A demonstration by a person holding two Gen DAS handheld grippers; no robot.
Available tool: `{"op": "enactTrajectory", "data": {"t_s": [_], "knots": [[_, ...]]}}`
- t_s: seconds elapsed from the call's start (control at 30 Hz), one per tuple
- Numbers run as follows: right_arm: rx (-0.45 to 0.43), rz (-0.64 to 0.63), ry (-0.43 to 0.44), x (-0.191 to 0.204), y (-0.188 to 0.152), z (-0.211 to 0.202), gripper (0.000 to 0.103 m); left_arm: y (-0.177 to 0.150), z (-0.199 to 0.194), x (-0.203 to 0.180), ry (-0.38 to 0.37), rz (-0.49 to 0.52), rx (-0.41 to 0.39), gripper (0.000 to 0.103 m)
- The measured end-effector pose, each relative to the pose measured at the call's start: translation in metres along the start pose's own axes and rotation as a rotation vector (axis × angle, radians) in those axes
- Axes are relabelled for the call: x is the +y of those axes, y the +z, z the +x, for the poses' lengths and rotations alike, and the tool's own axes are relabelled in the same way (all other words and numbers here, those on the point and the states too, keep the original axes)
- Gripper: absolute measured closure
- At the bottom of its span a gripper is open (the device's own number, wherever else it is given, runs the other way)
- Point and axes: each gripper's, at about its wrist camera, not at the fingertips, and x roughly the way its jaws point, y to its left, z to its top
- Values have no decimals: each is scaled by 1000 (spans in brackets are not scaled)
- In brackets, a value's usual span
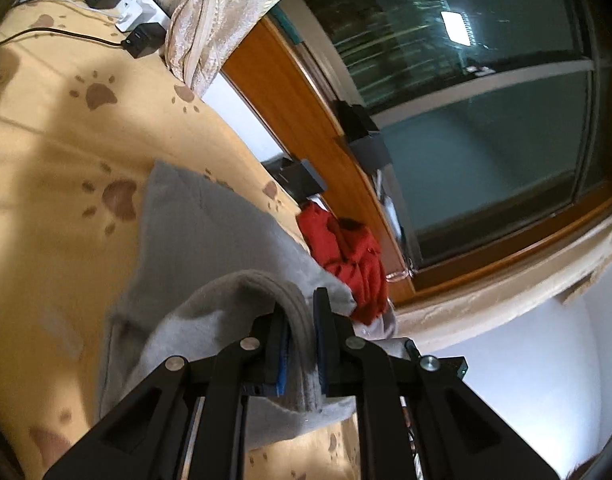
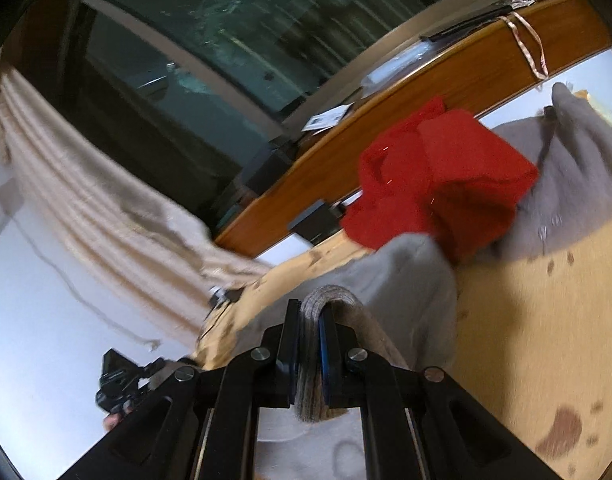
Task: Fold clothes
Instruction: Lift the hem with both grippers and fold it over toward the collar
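Both grippers, left (image 1: 300,332) & right (image 2: 309,338), pinch grey garment (image 1: 210,240) hem; red cloth (image 2: 445,176) nearby.

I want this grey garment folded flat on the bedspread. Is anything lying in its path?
Yes. A red garment lies on the far part of the grey garment, near the wooden sill. Both grippers, left and right, are shut on its ribbed hem.
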Motion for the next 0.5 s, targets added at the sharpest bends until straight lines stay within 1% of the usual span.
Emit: {"op": "enactTrajectory", "data": {"t_s": [0.1, 0.17, 0.27, 0.4, 0.5], "knots": [[5, 32, -34, -14, 11, 24, 94, 15, 18, 11, 6, -15, 31, 90], [14, 39, -62, -21, 15, 38, 94, 22, 24, 17, 27, -16, 43, 90], [17, 32, -99, -30, 18, 55, 94, 35, 32, 27, 64, -25, 30, 90], [5, 53, -107, -39, 25, 72, 94, 54, 46, 41, 75, -65, 12, 90], [-14, 63, -134, -45, 31, 83, 94, 67, 60, 51, 86, -98, 2, 90]]}}
